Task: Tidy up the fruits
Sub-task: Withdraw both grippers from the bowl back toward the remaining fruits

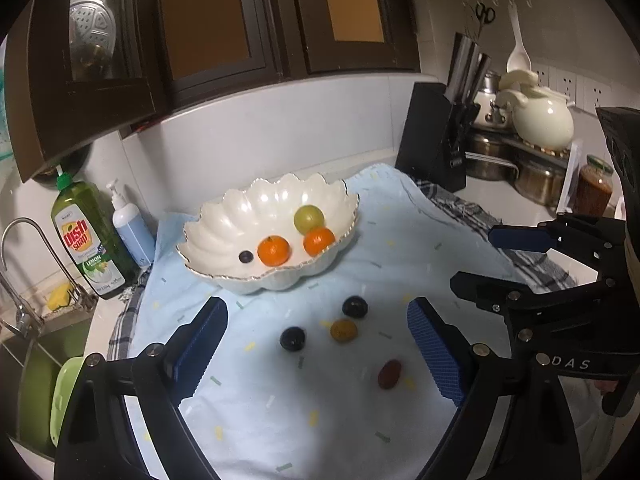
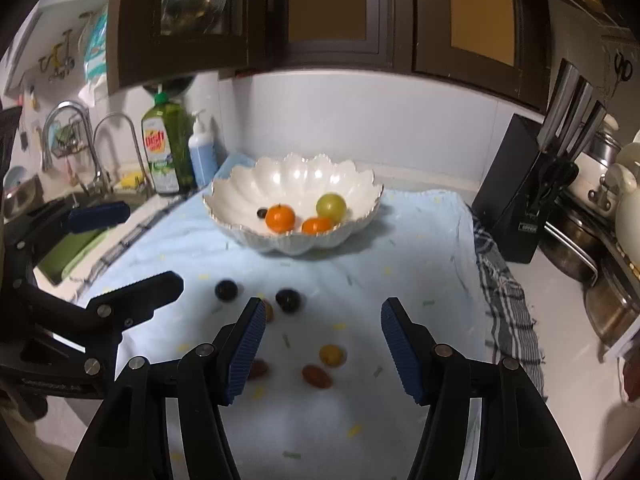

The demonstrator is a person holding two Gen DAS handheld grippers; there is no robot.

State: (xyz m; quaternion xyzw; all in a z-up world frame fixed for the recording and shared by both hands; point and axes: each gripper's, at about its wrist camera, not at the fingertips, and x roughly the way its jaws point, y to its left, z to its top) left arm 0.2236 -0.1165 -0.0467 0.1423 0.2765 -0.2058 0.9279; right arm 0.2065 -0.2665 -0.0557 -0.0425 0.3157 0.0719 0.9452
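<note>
Left hand-held gripper (image 1: 316, 350): spread wide, nothing pinched, over loose fruits. Right hand-held gripper (image 2: 323, 354): jaws apart, empty. Between left pads: two dark fruits (image 1: 292, 338), a yellow fruit (image 1: 343, 330), a reddish fruit (image 1: 389, 373), all on the blue towel (image 1: 400, 240). Behind right gripper's left pad: one fruit partly hidden, kind unclear. Beyond, on towel: white scalloped bowl (image 1: 224, 216) holding two oranges (image 1: 273, 251), a green fruit (image 1: 308, 219), a small dark berry (image 1: 245, 256). Table mostly covered by the towel.

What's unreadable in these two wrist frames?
- Right wrist view: a small fruit and a reddish fruit on the cloth, each half hidden behind the right gripper finger.
- Right wrist view: loose fruits motion-blurred; kinds unclear.
- Both views: dark berry in the bowl too small to identify.
- Left wrist view: right gripper body cut off by the right edge.
</note>
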